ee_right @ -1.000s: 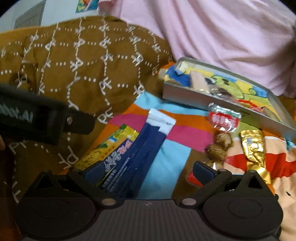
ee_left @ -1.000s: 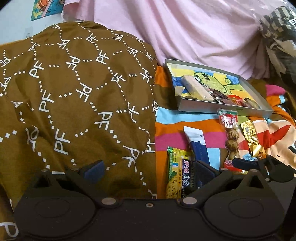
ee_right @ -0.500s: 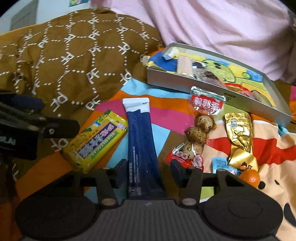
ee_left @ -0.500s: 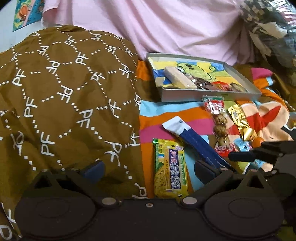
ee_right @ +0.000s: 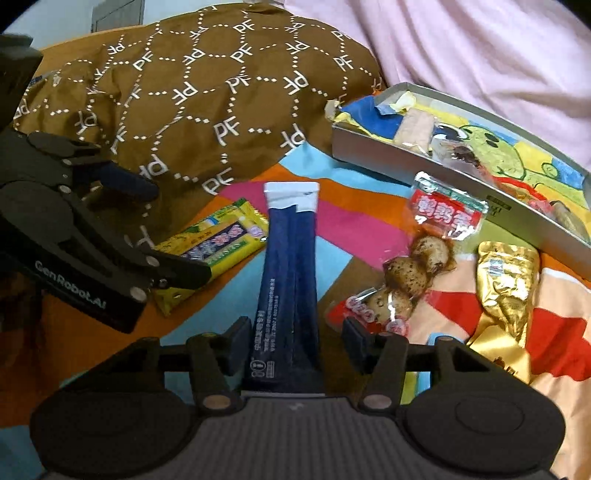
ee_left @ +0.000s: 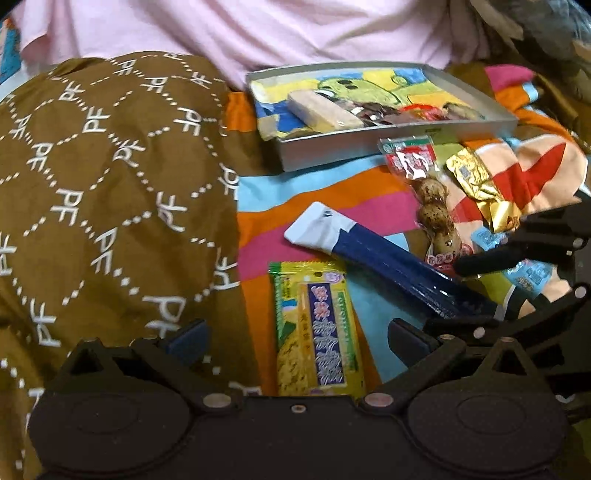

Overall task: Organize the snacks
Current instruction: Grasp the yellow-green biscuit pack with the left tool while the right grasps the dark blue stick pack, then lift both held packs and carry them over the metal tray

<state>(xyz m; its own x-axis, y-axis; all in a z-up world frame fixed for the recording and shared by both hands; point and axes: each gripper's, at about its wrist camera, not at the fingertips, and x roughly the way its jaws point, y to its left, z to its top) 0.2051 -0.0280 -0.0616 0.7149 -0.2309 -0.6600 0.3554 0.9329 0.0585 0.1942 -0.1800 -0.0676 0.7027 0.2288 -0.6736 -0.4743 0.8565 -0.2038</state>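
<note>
A long dark-blue sachet (ee_right: 291,266) lies on the striped blanket between the pads of my right gripper (ee_right: 295,343). Its jaws are opening, and a gap shows beside the right pad. My left gripper (ee_left: 295,336) is wide open over the near end of a yellow snack pack (ee_left: 317,325), which lies flat beside the blue sachet (ee_left: 391,266). A grey tray (ee_left: 369,147) with a cartoon lining holds several wrapped snacks. A clear pack of brown eggs (ee_right: 413,273) and a gold packet (ee_right: 509,280) lie in front of the tray (ee_right: 388,155).
A brown quilt with white letters (ee_left: 110,184) bulges on the left, right beside the yellow pack. Pink cloth (ee_left: 258,29) rises behind the tray. Small light-blue packets (ee_left: 532,273) lie under the right gripper's fingers. The left gripper's black frame fills the left of the right wrist view.
My right gripper's jaws have come in from wide open to stand close on either side of the blue sachet. My left gripper has shifted right, so the yellow pack now lies between its fingers.
</note>
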